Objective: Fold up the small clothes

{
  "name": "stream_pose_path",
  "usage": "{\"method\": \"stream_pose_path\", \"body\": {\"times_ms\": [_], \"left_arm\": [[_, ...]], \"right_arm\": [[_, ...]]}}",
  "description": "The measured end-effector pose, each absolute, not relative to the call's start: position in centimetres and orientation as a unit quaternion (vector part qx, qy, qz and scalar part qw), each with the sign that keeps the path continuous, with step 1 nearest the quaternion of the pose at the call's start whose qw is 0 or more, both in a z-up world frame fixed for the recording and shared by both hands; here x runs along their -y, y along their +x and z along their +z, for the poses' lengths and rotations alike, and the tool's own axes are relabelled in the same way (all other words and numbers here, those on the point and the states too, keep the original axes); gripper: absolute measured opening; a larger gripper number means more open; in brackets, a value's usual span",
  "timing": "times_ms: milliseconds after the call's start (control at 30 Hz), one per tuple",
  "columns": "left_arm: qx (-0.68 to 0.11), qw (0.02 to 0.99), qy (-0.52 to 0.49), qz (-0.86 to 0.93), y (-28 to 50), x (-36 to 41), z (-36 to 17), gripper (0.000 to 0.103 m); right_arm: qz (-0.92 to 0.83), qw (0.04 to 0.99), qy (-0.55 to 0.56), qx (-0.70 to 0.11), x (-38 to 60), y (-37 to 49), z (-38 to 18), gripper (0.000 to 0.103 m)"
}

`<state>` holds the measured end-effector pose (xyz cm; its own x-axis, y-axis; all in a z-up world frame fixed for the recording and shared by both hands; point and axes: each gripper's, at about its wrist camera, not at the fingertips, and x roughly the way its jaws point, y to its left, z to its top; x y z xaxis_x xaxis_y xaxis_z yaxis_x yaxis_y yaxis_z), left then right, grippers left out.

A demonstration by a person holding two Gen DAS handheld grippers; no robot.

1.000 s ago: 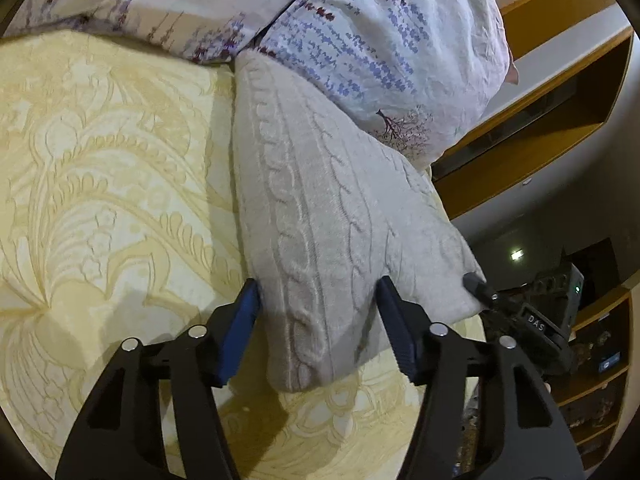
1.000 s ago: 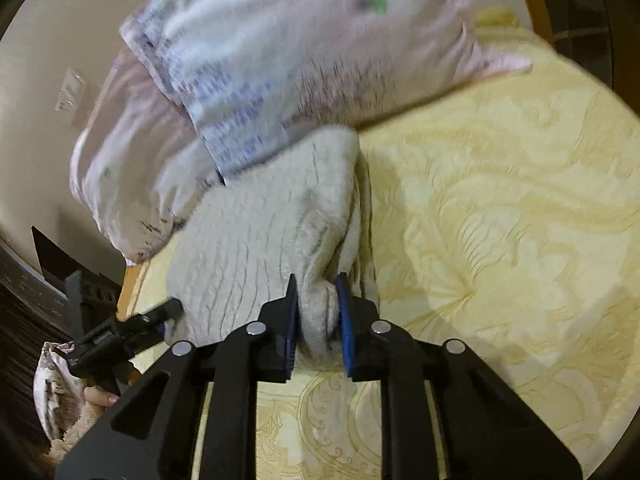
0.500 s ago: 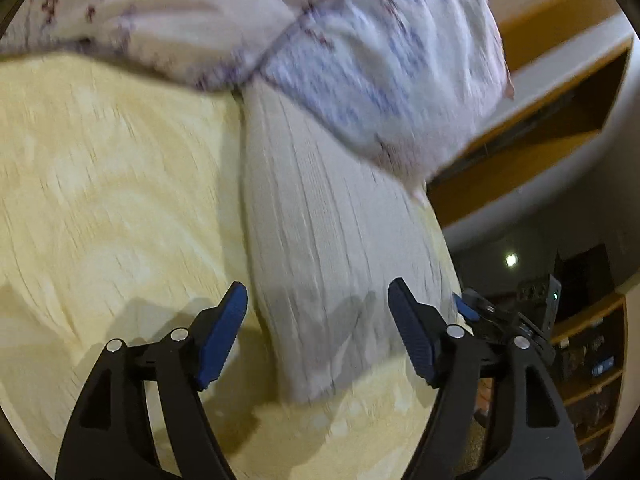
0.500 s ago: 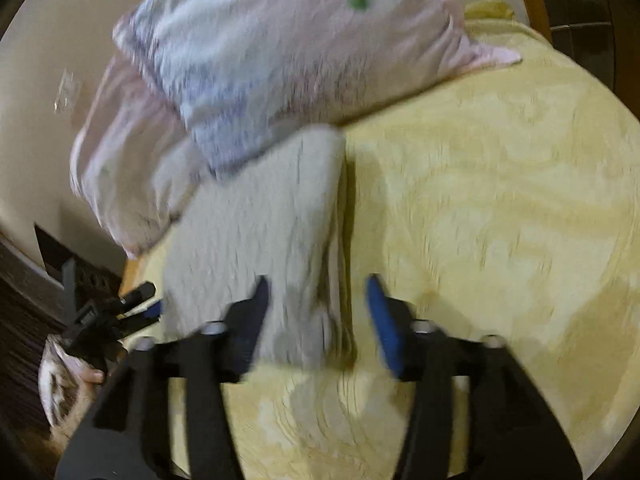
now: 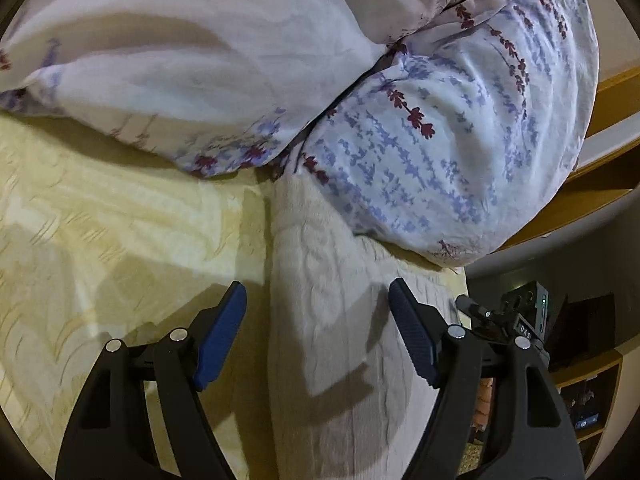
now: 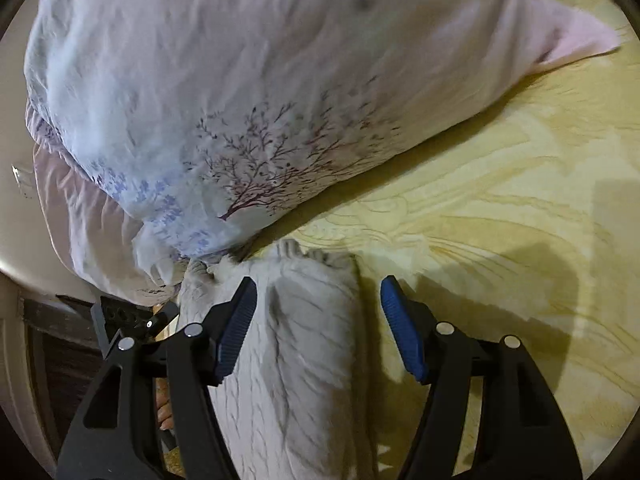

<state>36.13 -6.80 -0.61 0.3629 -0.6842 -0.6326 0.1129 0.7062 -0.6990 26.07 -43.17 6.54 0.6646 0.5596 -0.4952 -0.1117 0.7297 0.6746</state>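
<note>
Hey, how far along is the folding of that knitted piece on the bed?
Looks done: the cream knitted garment lies as a narrow folded strip on the yellow bedspread, its far end against the floral pillow. In hand: nothing; the left claw and right claw straddle it, pads clear, jaws closing. Left: whether another fold remains, I can't tell.

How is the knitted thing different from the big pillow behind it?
The knit is plain beige with a raised cable pattern; the pillow is smooth white cloth printed with blue and red sprigs. The knit lies flat and folded on the bedspread; the pillow is puffy and sits higher, partly over the knit's far end. Both are soft and rest on the bed.
</note>
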Motion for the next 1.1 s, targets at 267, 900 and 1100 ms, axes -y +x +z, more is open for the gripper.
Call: {"method": "stream_pose_path", "body": {"times_ms": [267,900,1100], "left_arm": [[-0.475,0.783,-0.284,-0.284,36.2,7.8,-0.6,0.015],[-0.452,0.811,-0.265,-0.260,35.5,8.4,-0.9,0.009],[-0.452,0.805,-0.263,-0.279,32.6,7.5,1.1,0.057]], "right_arm": [[0.206,0.907,0.241,-0.279,41.5,23.4,8.6,0.011],[0.112,0.922,0.204,-0.309,41.5,24.4,7.2,0.029],[0.161,0.901,0.269,-0.301,44.3,19.8,6.7,0.043]]}}
